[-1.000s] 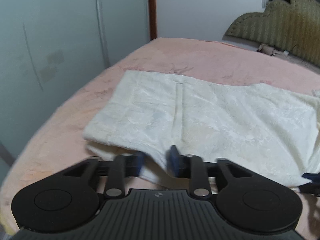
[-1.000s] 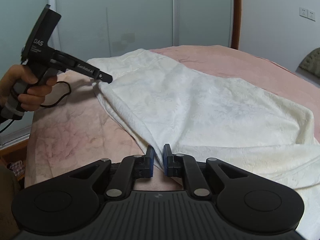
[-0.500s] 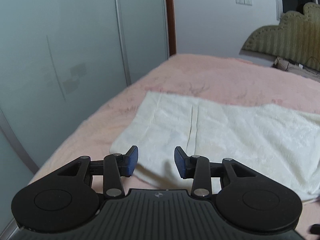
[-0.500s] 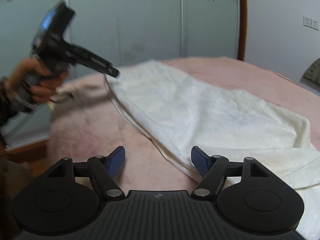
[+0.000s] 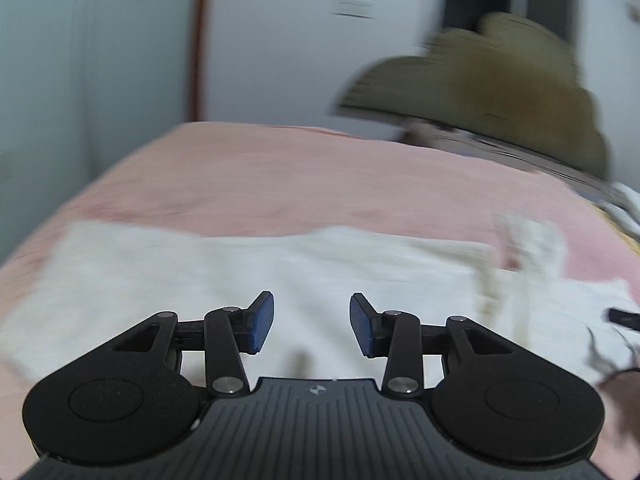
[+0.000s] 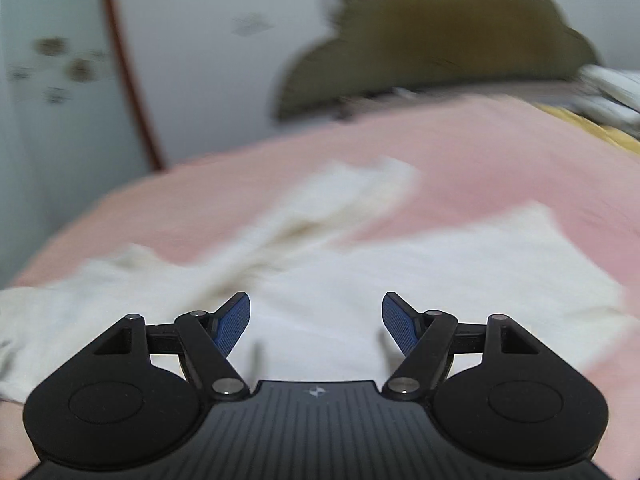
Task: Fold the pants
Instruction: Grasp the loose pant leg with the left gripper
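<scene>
The cream-white pants (image 5: 280, 276) lie flat on the pink bed (image 5: 280, 184), blurred by motion. In the left wrist view my left gripper (image 5: 312, 326) is open and empty above the cloth's near part. In the right wrist view the pants (image 6: 460, 280) spread across the bed (image 6: 500, 168), with a rumpled part (image 6: 320, 216) running up and left. My right gripper (image 6: 316, 322) is open wide and empty above the cloth. A dark tip of the other gripper (image 5: 624, 317) shows at the right edge of the left wrist view.
An olive scalloped headboard (image 5: 500, 92) stands at the far end of the bed, also in the right wrist view (image 6: 440, 40). Frosted sliding doors (image 5: 60, 80) and a white wall (image 5: 280, 40) lie beyond the bed's left side. Bedding (image 6: 600, 92) is piled at far right.
Both grippers let go of the pants' edge and opened. Both have swung to the right toward the headboard end, and the views are now blurred.
</scene>
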Demonstrator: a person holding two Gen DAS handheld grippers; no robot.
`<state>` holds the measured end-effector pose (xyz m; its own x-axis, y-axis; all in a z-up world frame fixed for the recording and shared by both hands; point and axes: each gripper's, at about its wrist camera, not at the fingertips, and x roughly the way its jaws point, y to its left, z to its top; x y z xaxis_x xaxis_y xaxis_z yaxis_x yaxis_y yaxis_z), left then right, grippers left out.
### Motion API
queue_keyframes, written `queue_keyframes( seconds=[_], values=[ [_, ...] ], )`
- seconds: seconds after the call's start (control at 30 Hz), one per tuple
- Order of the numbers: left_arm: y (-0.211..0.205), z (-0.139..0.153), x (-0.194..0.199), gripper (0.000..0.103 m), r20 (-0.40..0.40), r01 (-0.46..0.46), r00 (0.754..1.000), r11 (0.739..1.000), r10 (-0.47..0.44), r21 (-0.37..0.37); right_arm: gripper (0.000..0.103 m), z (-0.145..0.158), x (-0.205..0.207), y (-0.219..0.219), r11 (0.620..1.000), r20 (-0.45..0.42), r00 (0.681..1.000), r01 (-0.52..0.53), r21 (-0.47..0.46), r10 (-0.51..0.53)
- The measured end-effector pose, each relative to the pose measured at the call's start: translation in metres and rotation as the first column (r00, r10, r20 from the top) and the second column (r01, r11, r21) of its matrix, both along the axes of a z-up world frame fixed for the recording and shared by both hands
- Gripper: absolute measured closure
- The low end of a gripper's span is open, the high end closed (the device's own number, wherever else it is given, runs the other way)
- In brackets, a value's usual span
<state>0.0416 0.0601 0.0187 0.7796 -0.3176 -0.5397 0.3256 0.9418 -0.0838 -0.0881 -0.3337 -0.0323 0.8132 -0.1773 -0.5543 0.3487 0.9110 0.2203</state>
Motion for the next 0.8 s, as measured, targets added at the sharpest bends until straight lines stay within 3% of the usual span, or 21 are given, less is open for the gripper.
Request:
queue_keyframes(
  seconds=[0.07, 0.13, 0.23, 0.33, 0.53, 0.8],
  values=[
    [-0.027, 0.001, -0.003, 0.056, 0.012, 0.104, 0.995, 0.995, -0.104, 0.007, 0.03, -0.013, -0.007, -0.012, 0.993, -0.087, 0.992, 0.079, -0.082, -0.087],
    [-0.055, -0.004, -0.009, 0.056, 0.018, 0.212, 0.977, 0.977, -0.212, 0.013, 0.03, -0.022, -0.017, -0.022, 0.977, -0.118, 0.981, 0.131, -0.169, -0.152],
    [-0.09, -0.016, -0.015, 0.056, 0.013, 0.329, 0.944, 0.944, -0.329, 0.041, 0.029, -0.024, -0.024, -0.025, 0.975, -0.101, 0.981, 0.147, -0.165, -0.165],
    [-0.122, -0.031, -0.024, 0.056, 0.002, 0.396, 0.918, 0.915, -0.397, 0.072, 0.013, -0.027, -0.017, -0.017, 0.972, -0.142, 0.981, 0.099, -0.212, -0.131],
    [-0.153, -0.059, -0.02, 0.056, -0.055, 0.413, 0.911, 0.906, -0.409, 0.098, 0.004, -0.028, -0.012, -0.03, 0.984, -0.138, 0.984, 0.092, -0.153, -0.114],
    [-0.158, -0.071, -0.016, 0.056, -0.06, 0.41, 0.912, 0.908, -0.406, 0.082, 0.0, -0.028, -0.009, -0.026, 0.981, -0.145, 0.982, 0.097, -0.166, -0.122]
  ],
)
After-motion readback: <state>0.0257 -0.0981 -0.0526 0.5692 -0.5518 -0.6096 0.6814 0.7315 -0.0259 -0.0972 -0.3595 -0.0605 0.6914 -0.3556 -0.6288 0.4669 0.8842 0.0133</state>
